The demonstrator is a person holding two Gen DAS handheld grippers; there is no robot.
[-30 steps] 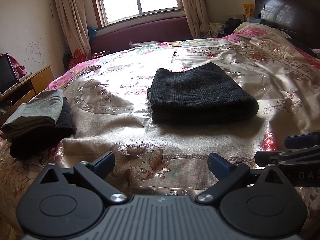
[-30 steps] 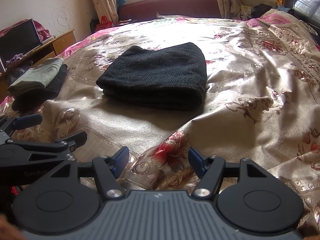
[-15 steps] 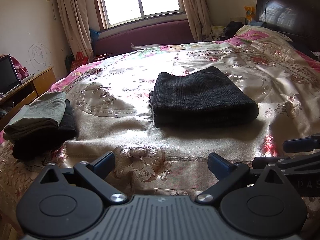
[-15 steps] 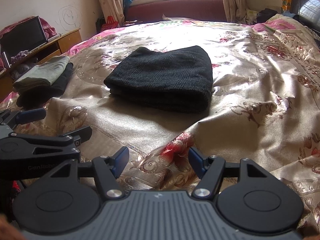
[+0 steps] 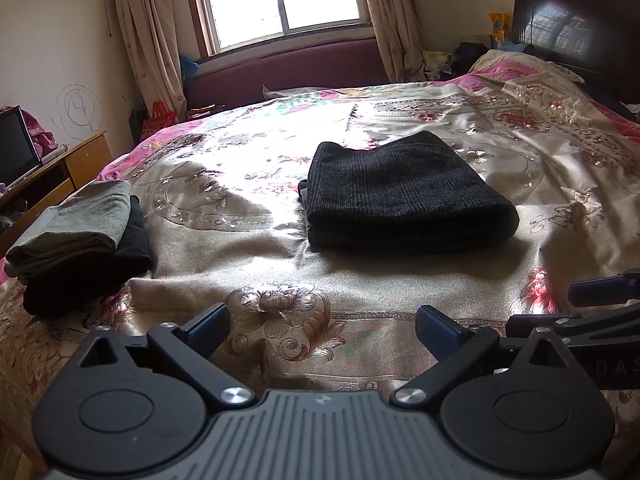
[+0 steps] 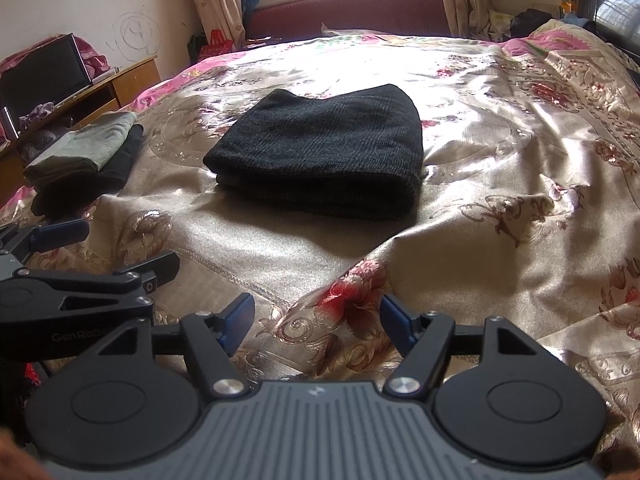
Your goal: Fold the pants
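Observation:
The dark ribbed pants [image 5: 400, 196] lie folded into a thick rectangle in the middle of the bed [image 5: 240, 256], also in the right wrist view [image 6: 324, 156]. My left gripper [image 5: 320, 316] hovers open over the bedspread, well short of the pants, with nothing between its fingers. My right gripper [image 6: 317, 305] is beside it on the right, its jaws opening and empty, equally short of the pants. Each wrist view shows the other gripper from the side: the right gripper [image 5: 560, 304] and the left gripper [image 6: 124, 248].
A stack of folded clothes [image 5: 80, 232], grey-green on black, sits at the bed's left edge [image 6: 84, 156]. A wooden desk with a monitor [image 6: 44, 76] stands left of the bed. A dark headboard [image 5: 580, 24] is at the far right, a window seat behind.
The right gripper's jaws stand slightly wider than before. The pants, the stack and the left gripper have kept their places.

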